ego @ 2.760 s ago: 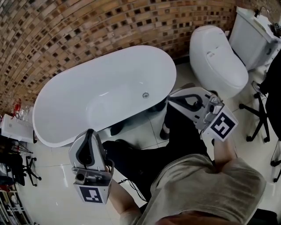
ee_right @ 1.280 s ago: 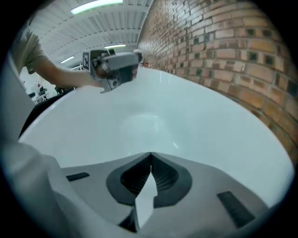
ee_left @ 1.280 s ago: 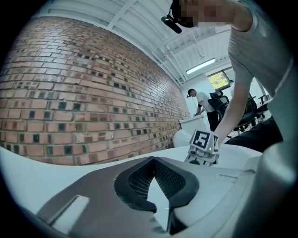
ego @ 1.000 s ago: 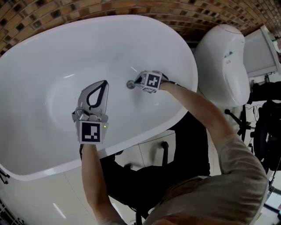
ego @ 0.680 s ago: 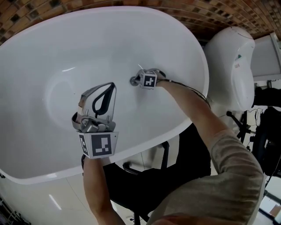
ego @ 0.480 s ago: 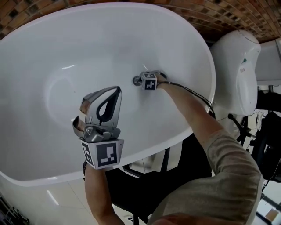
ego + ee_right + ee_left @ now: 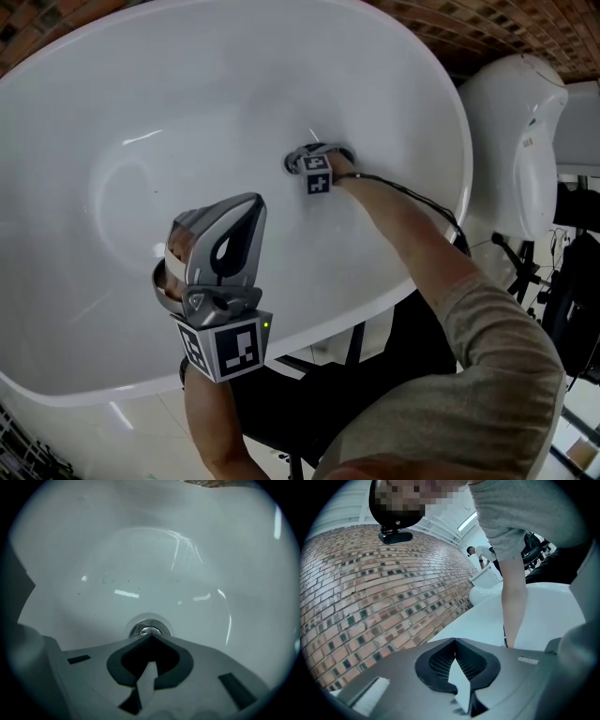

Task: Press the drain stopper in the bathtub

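The white bathtub (image 7: pixel 462 159) fills the head view. Its chrome drain stopper (image 7: pixel 147 629) sits in the tub floor, and only its edge (image 7: pixel 290 165) shows in the head view. My right gripper (image 7: pixel 300 159) reaches down into the tub. Its shut tips (image 7: pixel 150 637) rest right at the stopper's near rim, with nothing between them. My left gripper (image 7: pixel 249 204) hangs above the middle of the tub, apart from the stopper. It is shut and empty (image 7: pixel 454 641), and it points up toward the brick wall.
A white toilet (image 7: pixel 525 131) stands right of the tub. The brick wall (image 7: pixel 370 583) curves behind the tub. A black stool (image 7: pixel 309 394) is under the person at the tub's near rim. A person (image 7: pixel 480 554) stands far off by the wall.
The right gripper has stayed at the stopper, its tips now covering more of it. The left gripper has risen nearer the camera and tilted up. The view has moved closer over the tub.
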Tool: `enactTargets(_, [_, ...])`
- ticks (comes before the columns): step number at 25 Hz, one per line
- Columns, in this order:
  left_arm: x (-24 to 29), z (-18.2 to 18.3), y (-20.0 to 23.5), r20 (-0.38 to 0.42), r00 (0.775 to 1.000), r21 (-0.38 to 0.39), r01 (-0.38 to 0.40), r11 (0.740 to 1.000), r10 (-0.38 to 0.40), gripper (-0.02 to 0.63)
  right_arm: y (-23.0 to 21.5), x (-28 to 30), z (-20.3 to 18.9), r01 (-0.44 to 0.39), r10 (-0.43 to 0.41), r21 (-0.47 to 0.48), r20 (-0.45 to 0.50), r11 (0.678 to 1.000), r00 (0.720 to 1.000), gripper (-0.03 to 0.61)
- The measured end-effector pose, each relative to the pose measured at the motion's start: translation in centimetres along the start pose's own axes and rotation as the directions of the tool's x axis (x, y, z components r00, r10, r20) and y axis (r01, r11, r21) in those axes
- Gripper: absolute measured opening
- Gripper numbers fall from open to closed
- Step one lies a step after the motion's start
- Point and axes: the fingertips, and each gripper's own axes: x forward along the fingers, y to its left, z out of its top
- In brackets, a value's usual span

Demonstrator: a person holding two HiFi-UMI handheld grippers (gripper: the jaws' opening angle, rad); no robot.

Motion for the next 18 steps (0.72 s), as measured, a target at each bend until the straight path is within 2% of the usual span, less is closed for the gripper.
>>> enactTargets(2, [0.0,-0.2,-0.3,-0.007,1.000,0.014,0.003,1.000,-0.003,0.009,0.3,0.2,-0.2,-0.012,0.012,0.006,-0.002,1.000,1.000,0.005])
enactTargets(5, [0.3,-0.8,-0.6,-0.037,0.999,0.071,0.003,0.997,-0.001,0.009,-0.2,-1.1,0.0,-0.085,0.089,0.173,-0.014,0.981,0.996,0.003])
enactTargets(6, [0.4,-1.0,-0.7,-0.048,0.999,0.094,0.009,0.996,-0.004,0.009,-0.4,-2.1,0.3,-0.106,0.112,0.191,-0.018,0.976,0.994,0.002])
enactTargets(8, [0.5,-1.7,-1.2,-0.072,0.997,0.130,0.028,0.991,-0.018,0.009,-0.5,-4.8,1.6,-0.126,0.127,0.151,0.003,0.981,0.992,0.002])
enactTargets(11, [0.4,-2.6,-1.5,-0.110,0.994,0.162,0.040,0.986,-0.022,0.009,-1.4,-10.4,4.0,-0.125,0.108,0.146,0.117,0.981,0.987,0.002])
enactTargets(13, [0.5,-3.6,-1.4,-0.131,0.991,0.174,0.042,0.984,-0.019,0.009,-3.3,-15.7,5.6,-0.062,0.025,0.174,0.207,0.983,0.978,0.002])
enactTargets(14, [0.6,-4.1,-1.3,-0.139,0.990,0.176,0.043,0.984,-0.019,0.009,-4.4,-19.2,6.6,-0.004,-0.042,0.177,0.260,0.984,0.965,0.002])
enactTargets(15, [0.7,-4.6,-1.1,-0.145,0.989,0.171,0.042,0.984,-0.017,0.009,-5.3,-23.2,7.9,0.062,-0.117,0.175,0.328,0.983,0.938,0.002])
enactTargets(18, [0.5,-5.9,0.0,-0.158,0.987,0.106,0.006,0.994,0.010,0.009,-5.0,-36.7,11.5,0.235,-0.286,0.163,0.526,0.958,0.801,0.000])
